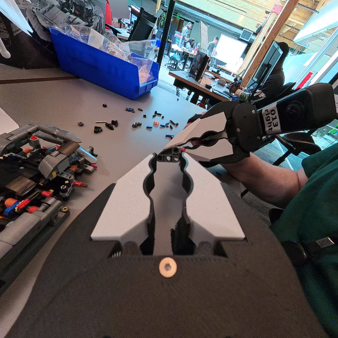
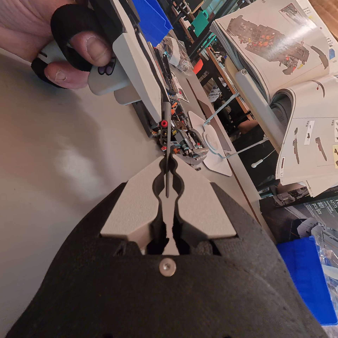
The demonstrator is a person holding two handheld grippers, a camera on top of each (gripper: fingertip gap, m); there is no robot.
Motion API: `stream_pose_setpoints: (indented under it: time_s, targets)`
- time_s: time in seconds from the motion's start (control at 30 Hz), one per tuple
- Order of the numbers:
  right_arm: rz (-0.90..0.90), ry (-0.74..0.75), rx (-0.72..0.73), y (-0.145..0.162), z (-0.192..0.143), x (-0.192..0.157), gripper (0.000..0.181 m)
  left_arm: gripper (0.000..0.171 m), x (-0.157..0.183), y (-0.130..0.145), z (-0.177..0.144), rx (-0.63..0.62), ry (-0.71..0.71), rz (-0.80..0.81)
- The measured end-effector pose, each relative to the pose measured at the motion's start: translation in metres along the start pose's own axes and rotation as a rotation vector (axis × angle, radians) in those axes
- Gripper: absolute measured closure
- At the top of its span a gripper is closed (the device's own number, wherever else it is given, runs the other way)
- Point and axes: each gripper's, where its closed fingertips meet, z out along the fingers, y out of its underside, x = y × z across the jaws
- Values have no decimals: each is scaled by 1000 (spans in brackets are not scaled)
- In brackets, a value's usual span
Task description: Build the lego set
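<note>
A dark grey curved panel with pin holes (image 1: pixel 167 155) is held above the table by both grippers. My left gripper (image 1: pixel 168 158) is shut on its near end. My right gripper (image 1: pixel 176 149) comes in from the right and is shut on the panel's upper curved edge. A red pin (image 1: pixel 183 150) sticks out of the panel's right side. In the right wrist view the panel (image 2: pixel 166 131) stands edge-on, pinched by my right gripper (image 2: pixel 167 159), with the red pin (image 2: pixel 164 123) and the left gripper (image 2: pixel 160 128) beyond. The part-built grey car model (image 1: pixel 45 173) sits at the left.
Several small loose pieces (image 1: pixel 137 122) are scattered on the grey table (image 1: pixel 109 146). A blue bin with plastic bags (image 1: pixel 102 65) stands behind them. An open instruction booklet on a stand (image 2: pixel 274 54), the set's box (image 2: pixel 311 210) and another blue bin (image 2: pixel 307 274) show at the right. Both grippers' tips are close together, under 4 cm apart.
</note>
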Motion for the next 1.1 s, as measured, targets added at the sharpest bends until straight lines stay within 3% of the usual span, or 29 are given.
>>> stream_pose_setpoints:
  time_s: [0.37,0.5,0.67,0.77,0.93,1.1]
  targets:
    - [26,-51,-8,4,5,-7,180,148,-5,10,-5,-77,-57,29]
    - [30,-66,-23,6,5,-10,165,148,-19,17,-17,-111,-152,36]
    - [-13,-70,-28,-5,-3,-19,163,148,-39,31,-41,-217,-312,182]
    - [-17,-94,-46,-6,-10,-35,164,148,-49,51,-49,-345,-393,289]
    - [45,-78,-99,10,-32,-41,163,147,-50,73,-52,-435,-399,342]
    - [205,12,-173,47,-64,0,161,137,-51,72,-56,-403,-392,323]
